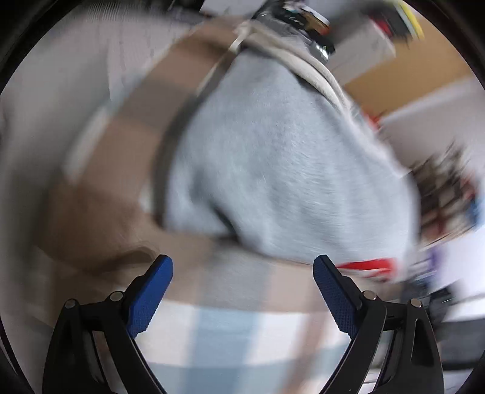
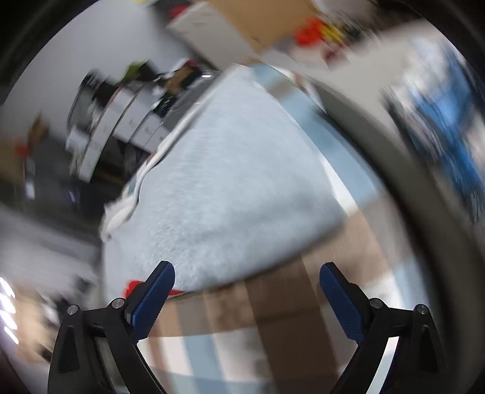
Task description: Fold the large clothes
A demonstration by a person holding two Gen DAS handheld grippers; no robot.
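Note:
A light grey fleece garment (image 1: 282,157) lies folded on a checked cloth (image 1: 212,327), with a cream ribbed edge (image 1: 318,69) along its far side and a red patch (image 1: 366,266) at its near corner. My left gripper (image 1: 242,266) stands open just short of the garment's near edge, nothing between its blue pads. In the right wrist view the same garment (image 2: 230,194) fills the middle, and my right gripper (image 2: 247,274) is open at its near edge, with the left fingertip (image 2: 160,282) over the fabric's rim and no grip on it. Both views are blurred.
The checked cloth (image 2: 272,303) has brown, white and pale blue squares. A dark curved band (image 2: 403,181) runs along the right of the right wrist view. Cluttered shelves and boxes (image 2: 121,115) stand beyond the garment. A metal object (image 1: 297,21) sits past the garment's far edge.

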